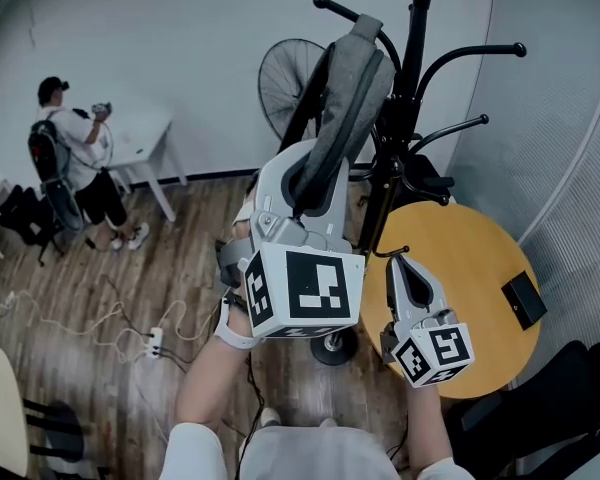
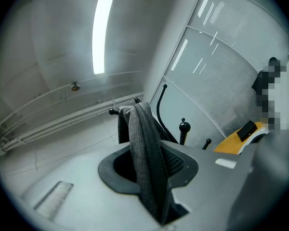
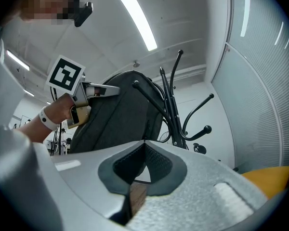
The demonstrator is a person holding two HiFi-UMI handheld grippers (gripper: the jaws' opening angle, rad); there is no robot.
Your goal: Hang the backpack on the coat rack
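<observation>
Left claw (image 2: 149, 177) was clamped tight on the backpack's grey strap (image 2: 143, 148), with the fabric running straight up out of the jaws. From the head view the strap rose from that claw to the top of the black coat rack (image 1: 415, 58), with its upper end right at one of the upper hook arms. Couldn't honestly tell whether it was sitting on the hook or just pressed against it.

Right claw (image 3: 144, 146) had its jaws pressed together at the tips with nothing pinched, just a sliver of wood floor showing through the gap lower down. It hung lower and to the right of the other one, over the edge of the round yellow table (image 1: 480, 353), apart from the bag.

The backpack (image 3: 115, 114) itself was a dark grey lump held up high beside the rack's pole, touching or nearly touching the curved hooks in the right gripper view. You could see the left hand (image 3: 62, 110) up next to it there.

Other stuff around: a standing fan (image 1: 285, 83) behind the rack, a small black thing (image 1: 523, 300) on the yellow table, a power strip (image 1: 155, 340) on the floor, and another person (image 1: 70, 158) by a white table (image 1: 145, 133) in the far corner.
</observation>
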